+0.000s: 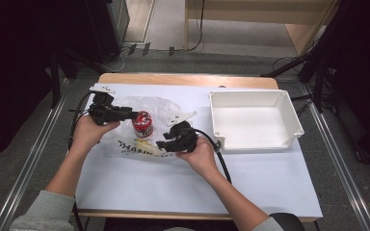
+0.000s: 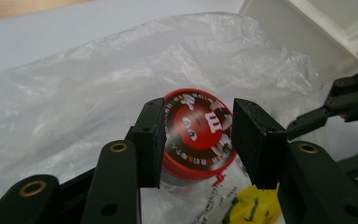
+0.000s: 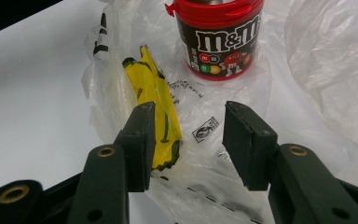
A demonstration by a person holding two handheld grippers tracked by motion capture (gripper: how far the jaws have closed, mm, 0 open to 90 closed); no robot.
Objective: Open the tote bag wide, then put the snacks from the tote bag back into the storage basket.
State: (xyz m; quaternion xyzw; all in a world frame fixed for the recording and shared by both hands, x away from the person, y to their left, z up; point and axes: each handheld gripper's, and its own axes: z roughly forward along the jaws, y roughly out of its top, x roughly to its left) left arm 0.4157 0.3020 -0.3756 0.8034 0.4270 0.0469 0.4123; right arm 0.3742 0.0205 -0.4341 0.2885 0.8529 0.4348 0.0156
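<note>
A small M&M's tub with a red lid (image 1: pixel 143 123) stands upright on a crumpled clear plastic bag (image 1: pixel 161 108) at the table's left centre. My left gripper (image 1: pixel 131 115) is just left of the tub, pointing at it. In the left gripper view its jaws (image 2: pixel 198 121) stand open, with the tub's lid (image 2: pixel 196 140) seen between and beyond them, pads apart from it. My right gripper (image 1: pixel 163 144) is at the bag's near right edge. It stands open (image 3: pixel 191 121) over the bag's printed film (image 3: pixel 205 126), beside a yellow printed patch (image 3: pixel 156 98). The tub (image 3: pixel 219 37) is farther ahead.
A white rectangular tray (image 1: pixel 289 115) with nothing in it sits at the right of the white-covered table (image 1: pixel 173 183). Its corner (image 2: pixel 317 37) shows beyond the bag (image 2: pixel 98 93). Cables trail from both grippers. Floor and dark stands surround the table.
</note>
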